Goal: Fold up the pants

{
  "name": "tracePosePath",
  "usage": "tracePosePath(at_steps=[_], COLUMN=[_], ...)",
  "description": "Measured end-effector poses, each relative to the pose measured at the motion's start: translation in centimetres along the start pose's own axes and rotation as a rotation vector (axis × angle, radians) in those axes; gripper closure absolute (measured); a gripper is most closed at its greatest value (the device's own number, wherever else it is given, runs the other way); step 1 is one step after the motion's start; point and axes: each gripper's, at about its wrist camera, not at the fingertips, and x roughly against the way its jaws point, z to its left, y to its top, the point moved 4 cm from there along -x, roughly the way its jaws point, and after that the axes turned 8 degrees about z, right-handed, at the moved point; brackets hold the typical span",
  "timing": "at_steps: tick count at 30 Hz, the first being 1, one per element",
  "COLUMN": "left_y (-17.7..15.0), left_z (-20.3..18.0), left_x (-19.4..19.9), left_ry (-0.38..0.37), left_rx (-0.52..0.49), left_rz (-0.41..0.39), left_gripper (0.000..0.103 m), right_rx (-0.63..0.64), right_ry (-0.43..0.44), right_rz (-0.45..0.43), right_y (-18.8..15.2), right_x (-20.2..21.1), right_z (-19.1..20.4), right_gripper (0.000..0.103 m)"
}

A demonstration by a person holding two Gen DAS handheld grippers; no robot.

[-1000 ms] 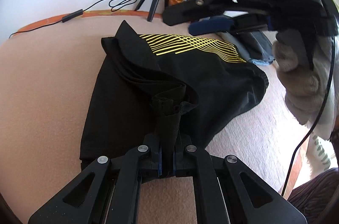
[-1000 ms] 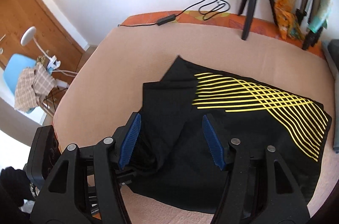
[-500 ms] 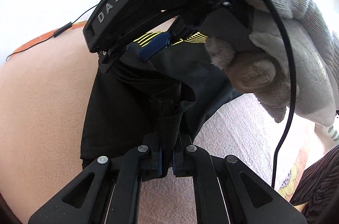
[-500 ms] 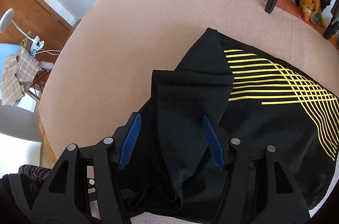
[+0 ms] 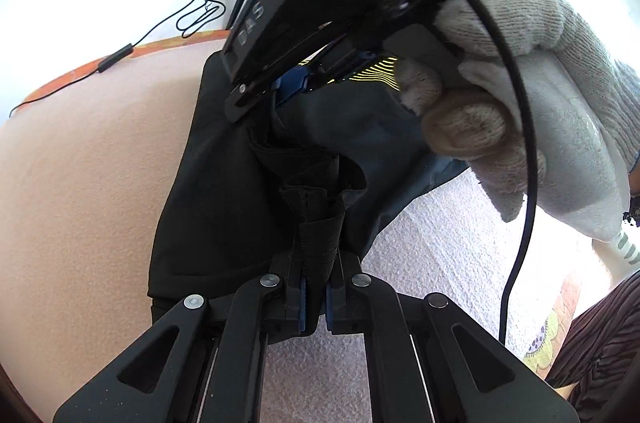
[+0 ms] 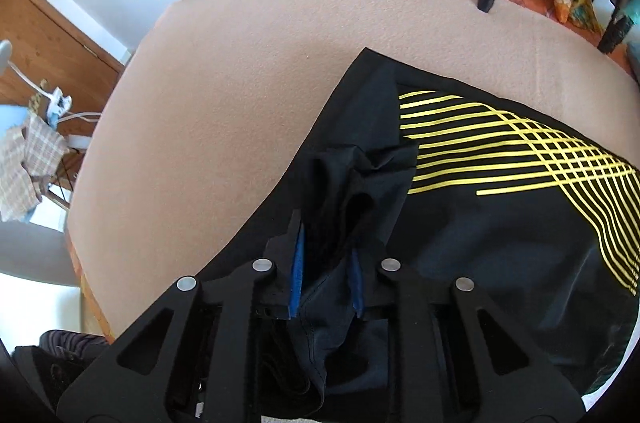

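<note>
Pinching the pants point(image 5: 224, 191) in both grippers, left point(image 5: 315, 303) at the near edge, right point(image 6: 326, 275) farther along, I'd carry forward.

Left gripper point(image 5: 315, 297) low at the near edge, jaws pinched almost together on a bunched strip of the black pants point(image 5: 224, 191), blue pads barely showing on either side of the cloth. Right gripper point(image 6: 326, 275) pointing downward from above, jaws narrowed around a gathered ridge of the same cloth, blue pads pressing it from both sides. Seen from the left wrist, right gripper point(image 5: 296, 85) reaching in from the upper right, tilted, tips down at the fabric. Right hand point(image 5: 520, 95) in a pale knit glove, wrapped around the handle, thumb curled forward underneath.
</note>
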Motion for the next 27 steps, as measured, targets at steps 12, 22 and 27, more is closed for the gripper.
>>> tracePosePath(at_steps=[12,22,27], left_y=[2.3,5.8,7.2], left_z=[-2.4,-7.2,-9.2], left_x=[0.4,-0.9,-2.7], left_ry=[-0.093,-0.154,-0.194], left_rx=[-0.006,-0.063,-0.058], left_rz=[-0.039,-0.086,-0.069], left_gripper=[0.099,0.099,0.099], right_rx=[-0.150,-0.166,-0.168], right_ry=[0.098,0.046,0.046], right_rz=[-0.158,-0.221,-0.225], right_y=[-1.2,0.7,0.9], right_x=[6.2,9.8,10.4], right_z=[-7.1,-10.7,-13.5], right_gripper=[0.094,0.094,0.094])
